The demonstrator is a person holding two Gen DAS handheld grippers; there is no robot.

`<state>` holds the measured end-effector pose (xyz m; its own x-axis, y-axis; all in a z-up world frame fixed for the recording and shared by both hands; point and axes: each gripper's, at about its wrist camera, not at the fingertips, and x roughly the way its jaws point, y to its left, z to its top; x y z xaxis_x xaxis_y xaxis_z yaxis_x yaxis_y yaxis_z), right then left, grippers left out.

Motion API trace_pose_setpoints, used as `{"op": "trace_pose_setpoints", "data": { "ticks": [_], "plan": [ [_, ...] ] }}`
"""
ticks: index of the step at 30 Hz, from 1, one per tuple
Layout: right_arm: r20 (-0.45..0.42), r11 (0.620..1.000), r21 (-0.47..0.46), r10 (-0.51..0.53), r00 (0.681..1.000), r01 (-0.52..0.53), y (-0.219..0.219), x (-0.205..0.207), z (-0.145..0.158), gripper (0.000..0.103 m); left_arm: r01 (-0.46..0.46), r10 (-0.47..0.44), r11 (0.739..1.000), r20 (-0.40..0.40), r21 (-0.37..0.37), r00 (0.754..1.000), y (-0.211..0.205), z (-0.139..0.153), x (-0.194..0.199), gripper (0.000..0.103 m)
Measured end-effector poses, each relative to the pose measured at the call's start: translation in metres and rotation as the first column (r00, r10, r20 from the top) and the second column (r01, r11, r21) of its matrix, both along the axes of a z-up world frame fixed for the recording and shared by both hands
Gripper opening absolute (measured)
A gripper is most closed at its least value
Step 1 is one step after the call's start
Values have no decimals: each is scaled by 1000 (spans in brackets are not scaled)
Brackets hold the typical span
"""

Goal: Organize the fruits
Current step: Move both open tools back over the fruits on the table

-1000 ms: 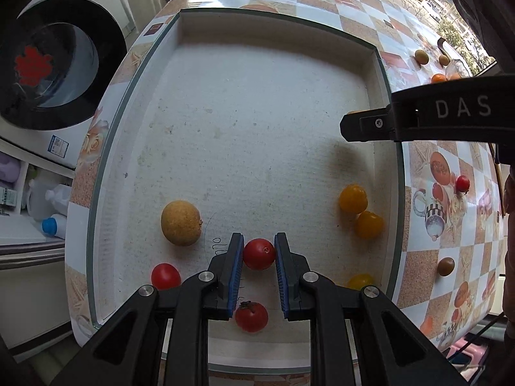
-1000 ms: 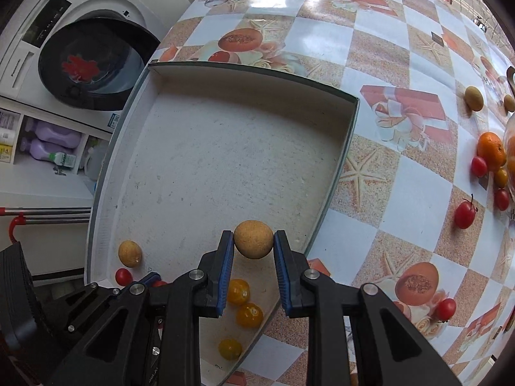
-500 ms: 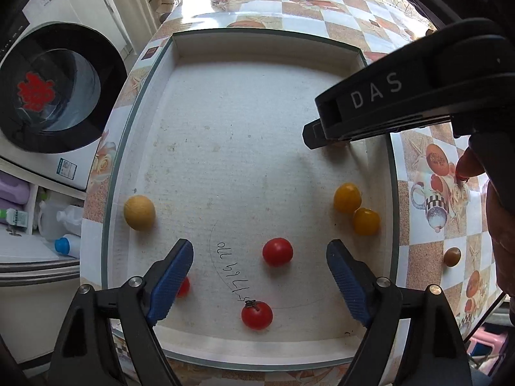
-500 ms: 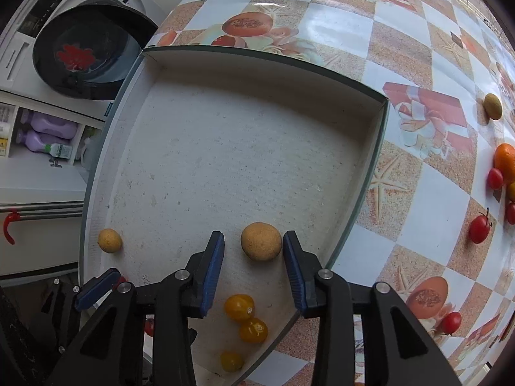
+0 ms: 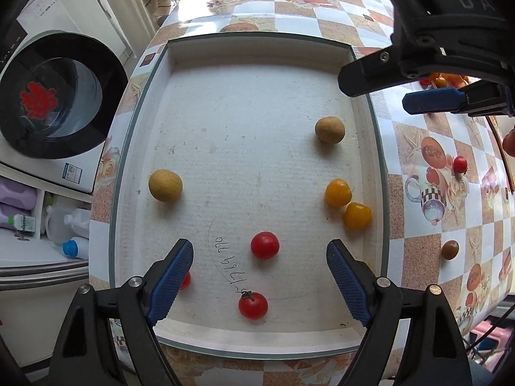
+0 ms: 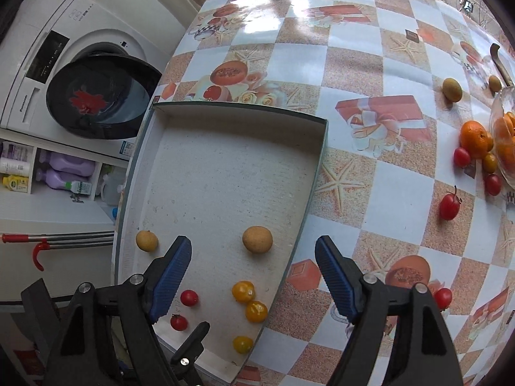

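Left gripper (image 5: 260,271): jaws spread wide, holding nothing; hovers over the near end of the tray (image 5: 257,43), low in the frame. A red tomato (image 5: 265,245) lies free on the tray floor between the pads; a second, stemmed tomato (image 5: 253,305) sits just below it.

Right gripper (image 6: 253,273): jaws likewise spread, empty; poised above the tray's right edge, lower centre of its view. A tan round fruit (image 6: 257,239) rests on the tray just ahead of the fingers, not touched.

Tray contents, outward: another tan fruit (image 5: 165,185) at left; two yellow tomatoes (image 5: 347,201) touching, at right.

Loose stock: tomatoes and an orange (image 6: 474,138) on the checked tablecloth (image 6: 370,70), right of frame, beside a glass bowl (image 6: 497,119).

Step, as judged: between placements, both hands free. Next move calls for reaching right to the loose fruit, closing gently on one small round piece liable to roll.
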<state>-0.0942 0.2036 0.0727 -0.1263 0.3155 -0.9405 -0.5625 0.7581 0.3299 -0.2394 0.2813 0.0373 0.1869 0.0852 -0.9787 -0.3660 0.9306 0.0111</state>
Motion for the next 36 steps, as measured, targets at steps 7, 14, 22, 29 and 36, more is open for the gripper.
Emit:
{"op": "trace_pose_setpoints", "data": {
  "ticks": [7,14,22,29,36],
  "plan": [
    [30,990,-61,-123,992,124,-71,18,-3,82,43,-44,999,20,23,999,-17,16,22,86],
    [66,963,-128,-232,970,239,-144,24,-9,82,84,-86,996,50,35,995,-34,35,54,86],
    [103,946,-160,-266,958,280,-180,24,-18,82,139,-137,990,94,-6,986,-49,42,105,86],
    [131,949,-149,-261,956,279,-184,21,-23,80,184,-179,980,80,-69,981,-76,22,157,86],
    [155,956,-112,-251,955,270,-179,20,-26,69,207,-198,973,89,-106,976,-93,0,195,86]
  ]
}}
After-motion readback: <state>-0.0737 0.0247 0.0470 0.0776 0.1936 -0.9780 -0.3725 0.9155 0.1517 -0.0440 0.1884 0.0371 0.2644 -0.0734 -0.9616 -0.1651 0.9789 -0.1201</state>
